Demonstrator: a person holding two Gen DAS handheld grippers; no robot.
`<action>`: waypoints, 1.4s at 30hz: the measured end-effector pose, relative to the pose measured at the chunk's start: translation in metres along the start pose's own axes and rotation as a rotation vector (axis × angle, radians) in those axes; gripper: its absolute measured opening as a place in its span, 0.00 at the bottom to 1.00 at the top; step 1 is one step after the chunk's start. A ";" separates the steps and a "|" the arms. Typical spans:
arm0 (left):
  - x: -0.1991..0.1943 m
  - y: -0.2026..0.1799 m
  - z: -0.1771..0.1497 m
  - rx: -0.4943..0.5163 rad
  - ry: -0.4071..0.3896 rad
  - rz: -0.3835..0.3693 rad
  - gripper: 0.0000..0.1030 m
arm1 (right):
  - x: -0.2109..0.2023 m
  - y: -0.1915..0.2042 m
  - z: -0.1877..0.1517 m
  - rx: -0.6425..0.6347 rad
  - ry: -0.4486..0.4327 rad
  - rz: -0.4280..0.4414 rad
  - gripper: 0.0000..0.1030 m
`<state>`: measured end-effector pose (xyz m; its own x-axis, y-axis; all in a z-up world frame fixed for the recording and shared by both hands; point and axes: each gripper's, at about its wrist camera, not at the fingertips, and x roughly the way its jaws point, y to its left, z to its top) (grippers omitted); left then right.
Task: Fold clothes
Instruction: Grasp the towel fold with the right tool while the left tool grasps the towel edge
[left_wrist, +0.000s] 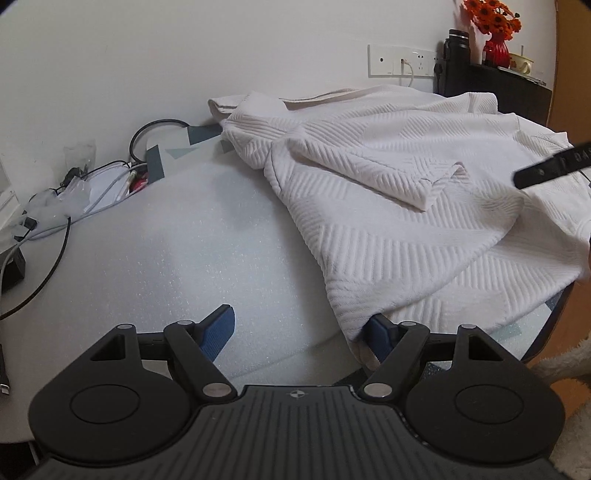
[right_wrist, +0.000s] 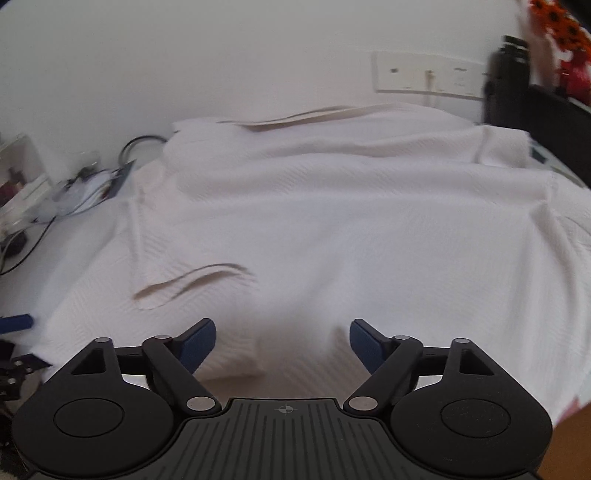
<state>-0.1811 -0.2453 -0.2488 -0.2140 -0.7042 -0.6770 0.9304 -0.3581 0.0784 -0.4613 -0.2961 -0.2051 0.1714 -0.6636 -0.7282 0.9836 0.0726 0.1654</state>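
At the bottom of the left wrist view, the left gripper (left_wrist: 301, 332) has its blue-padded fingers spread wide, holding nothing. Its right finger touches or slips under the near hem corner of the shirt (left_wrist: 388, 184); the left finger sits over bare foam. In the right wrist view, the right gripper (right_wrist: 282, 343) also has its fingers spread and empty, low over the near edge of the shirt, though blur hides whether they touch it.

Risks, as a judgement: with only one left finger at the hem, a pinch could catch a single layer or miss, and the corner would slide away. Pulling one corner alone could drag the whole shirt across the smooth foam and bunch it. The far edge lies close to the cables (left_wrist: 92, 192) at the left of the frame, so a wide sweep could snag them.

The shirt is white, soft knit with raised ribs in angled blocks, lying rumpled across the centre and right of the bench (left_wrist: 166, 258), one short sleeve folded over its body. The bench is covered in pale, speckled foam sheet. Beyond, at the upper right, a white wall socket (left_wrist: 402, 61), a dark bottle (left_wrist: 456, 48) and a red vase (left_wrist: 496, 51) of orange flowers.
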 end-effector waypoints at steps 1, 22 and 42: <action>0.000 0.001 0.000 -0.008 -0.001 -0.004 0.74 | 0.005 0.004 0.001 -0.015 0.015 0.015 0.51; 0.007 0.032 -0.010 -0.092 -0.003 -0.183 0.34 | -0.005 0.018 -0.023 0.078 0.236 0.113 0.03; 0.018 0.039 -0.008 -0.158 0.057 -0.214 0.41 | -0.003 0.031 -0.018 -0.016 0.232 0.053 0.04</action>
<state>-0.1465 -0.2672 -0.2636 -0.3979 -0.5852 -0.7065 0.9015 -0.3921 -0.1829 -0.4302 -0.2786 -0.2102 0.2298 -0.4701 -0.8522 0.9732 0.1160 0.1984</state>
